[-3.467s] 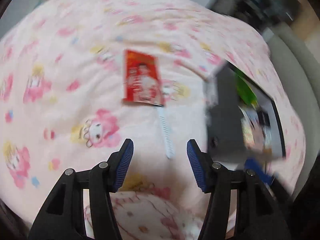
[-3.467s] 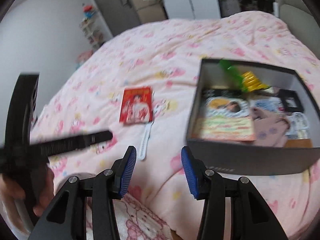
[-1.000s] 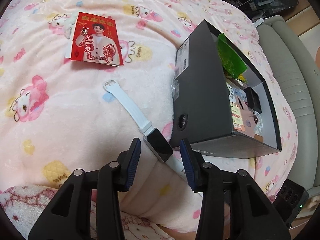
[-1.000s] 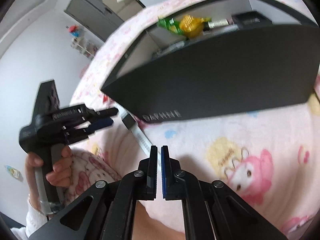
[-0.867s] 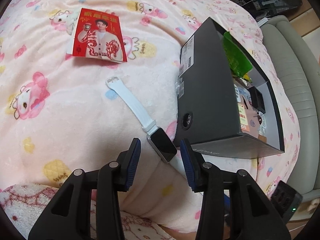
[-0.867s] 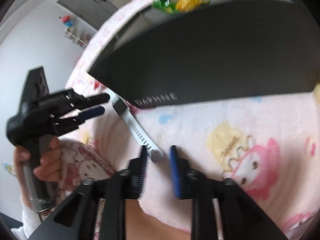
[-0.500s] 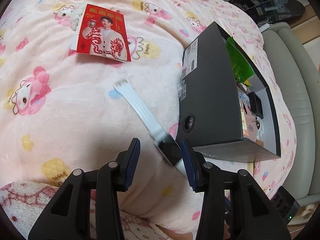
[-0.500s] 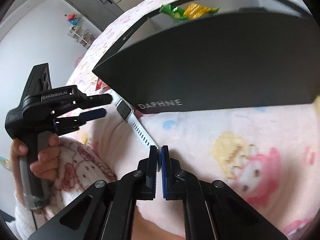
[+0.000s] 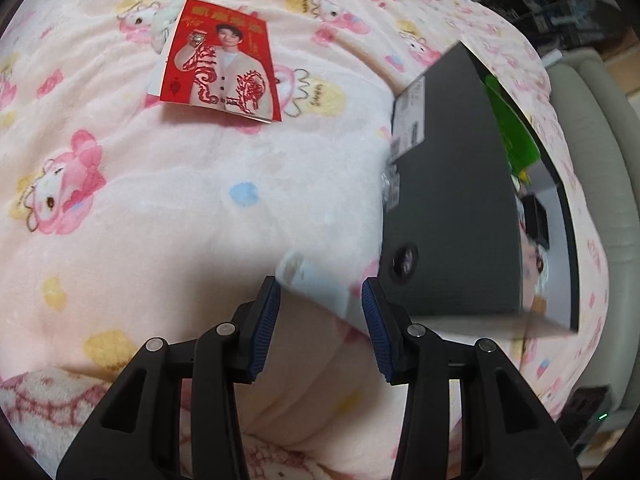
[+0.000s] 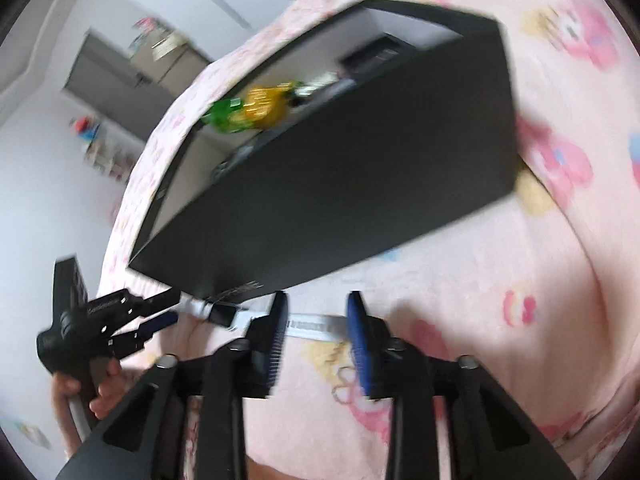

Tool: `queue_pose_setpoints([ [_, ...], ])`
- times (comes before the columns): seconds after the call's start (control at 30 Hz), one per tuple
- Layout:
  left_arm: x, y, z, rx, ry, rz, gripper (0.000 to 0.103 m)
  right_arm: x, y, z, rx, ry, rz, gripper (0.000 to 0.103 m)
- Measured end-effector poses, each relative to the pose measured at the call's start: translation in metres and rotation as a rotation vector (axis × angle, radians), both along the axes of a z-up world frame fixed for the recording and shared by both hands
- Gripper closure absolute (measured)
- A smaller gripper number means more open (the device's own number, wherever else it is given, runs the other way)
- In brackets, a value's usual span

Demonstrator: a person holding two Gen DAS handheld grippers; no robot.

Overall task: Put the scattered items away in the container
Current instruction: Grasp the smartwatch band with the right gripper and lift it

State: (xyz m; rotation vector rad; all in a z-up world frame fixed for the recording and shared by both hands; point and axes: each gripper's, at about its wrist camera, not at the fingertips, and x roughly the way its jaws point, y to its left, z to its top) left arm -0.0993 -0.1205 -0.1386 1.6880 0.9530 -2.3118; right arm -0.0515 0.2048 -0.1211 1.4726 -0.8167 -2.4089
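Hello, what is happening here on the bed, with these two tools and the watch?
A person is tidying loose items into the dark box. Both grippers are at the white smartwatch beside it. The right gripper has just been opening, the strap between its jaws; the left gripper is open at the other end. The red card lies on the blanket.

A white-strapped smartwatch (image 10: 224, 314) lies flat on the bedding, one strap running crosswise between the right jaws, untouched. The dark open box (image 10: 360, 184) sits just beyond them. A red photo card (image 9: 220, 68) lies far ahead of the left jaws.
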Motion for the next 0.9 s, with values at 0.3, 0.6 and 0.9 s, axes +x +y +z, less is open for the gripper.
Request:
queue_pose_setpoints([
  [0.3, 0.0, -0.007, -0.01, 0.116, 0.001, 0.005, 0.096, -0.001, 0.005, -0.028, -0.064, -0.112, -0.052, 0.068],
  [0.6, 0.016, 0.006, 0.001, 0.022, 0.003, -0.026, 0.081, -0.019, -0.014, -0.035, -0.158, -0.109, -0.013, 0.068],
  [0.9, 0.01, 0.006, -0.006, 0.029, -0.026, -0.039, 0.072, -0.031, -0.025, -0.052, -0.158, -0.095, -0.044, 0.063],
])
